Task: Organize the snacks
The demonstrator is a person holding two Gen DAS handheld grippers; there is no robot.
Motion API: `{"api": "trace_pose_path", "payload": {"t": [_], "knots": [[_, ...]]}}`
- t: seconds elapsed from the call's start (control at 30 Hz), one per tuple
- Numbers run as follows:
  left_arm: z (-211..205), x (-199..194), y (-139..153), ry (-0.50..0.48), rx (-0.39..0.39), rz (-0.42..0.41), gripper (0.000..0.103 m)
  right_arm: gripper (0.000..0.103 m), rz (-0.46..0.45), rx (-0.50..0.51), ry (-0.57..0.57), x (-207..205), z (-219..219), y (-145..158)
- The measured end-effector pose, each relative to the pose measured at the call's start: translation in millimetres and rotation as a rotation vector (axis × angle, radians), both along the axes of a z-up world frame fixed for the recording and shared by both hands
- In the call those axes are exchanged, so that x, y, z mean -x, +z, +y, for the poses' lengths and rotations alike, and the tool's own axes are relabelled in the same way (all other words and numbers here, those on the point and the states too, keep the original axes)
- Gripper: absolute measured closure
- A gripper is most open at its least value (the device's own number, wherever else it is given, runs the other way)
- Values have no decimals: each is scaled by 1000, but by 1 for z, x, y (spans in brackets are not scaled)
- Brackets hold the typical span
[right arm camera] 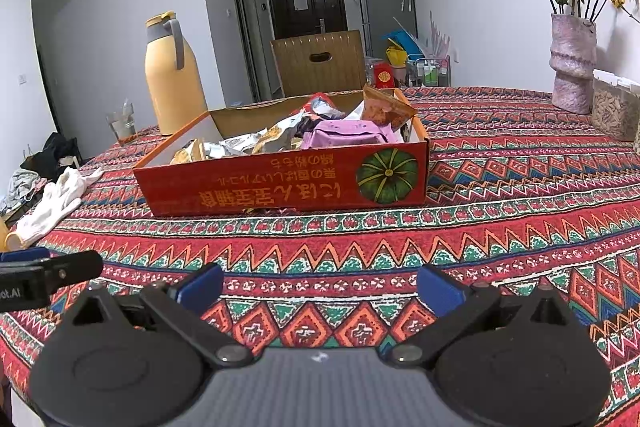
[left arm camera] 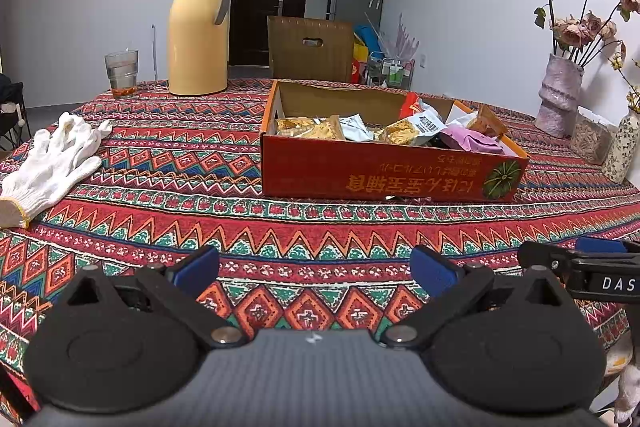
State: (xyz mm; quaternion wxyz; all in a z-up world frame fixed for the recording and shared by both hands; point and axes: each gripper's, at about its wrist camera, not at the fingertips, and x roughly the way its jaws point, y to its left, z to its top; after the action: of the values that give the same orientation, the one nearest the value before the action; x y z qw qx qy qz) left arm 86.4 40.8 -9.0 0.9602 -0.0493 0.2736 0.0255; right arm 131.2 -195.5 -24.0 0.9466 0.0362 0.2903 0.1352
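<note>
Nearest the left wrist camera, the left gripper [left arm camera: 314,269] hovers low over the patterned tablecloth [left arm camera: 280,227] with its blue-padded fingers [left arm camera: 198,267] spread wide and nothing between them; they touch no object. The right gripper [right arm camera: 320,285] is likewise released, jaws wide apart and empty above the cloth, and its tip shows at 3 o'clock in the left view, just beside the left gripper. Beyond both, toward 12 o'clock, sits the open red cardboard box [left arm camera: 384,175] with a green pumpkin printed on its near wall and its lettering upside down. Inside it lie the snack packets [left arm camera: 356,129]: pale wrapped cakes at the left, a purple pouch [right arm camera: 344,135] and an orange packet [right arm camera: 384,111] toward the right end, heaped loosely. At 9 o'clock from the box, a pair of white cotton gloves [left arm camera: 50,163] lies flat on the cloth, well apart from it. Farther off, at 11 o'clock, a yellow thermos jug [left arm camera: 198,27] stands upright with a drinking glass [left arm camera: 121,74] just beside it. At 2 o'clock, a pinkish vase of dried roses [left arm camera: 560,95] stands near the wall.
</note>
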Motion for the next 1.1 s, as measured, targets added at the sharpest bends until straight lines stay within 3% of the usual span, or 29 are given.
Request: {"api": "trace_pose_path", "payload": {"t": [1.1], "knots": [[-2, 3, -2, -12, 5, -6, 0, 0, 2, 2, 2, 0, 0, -2]]}}
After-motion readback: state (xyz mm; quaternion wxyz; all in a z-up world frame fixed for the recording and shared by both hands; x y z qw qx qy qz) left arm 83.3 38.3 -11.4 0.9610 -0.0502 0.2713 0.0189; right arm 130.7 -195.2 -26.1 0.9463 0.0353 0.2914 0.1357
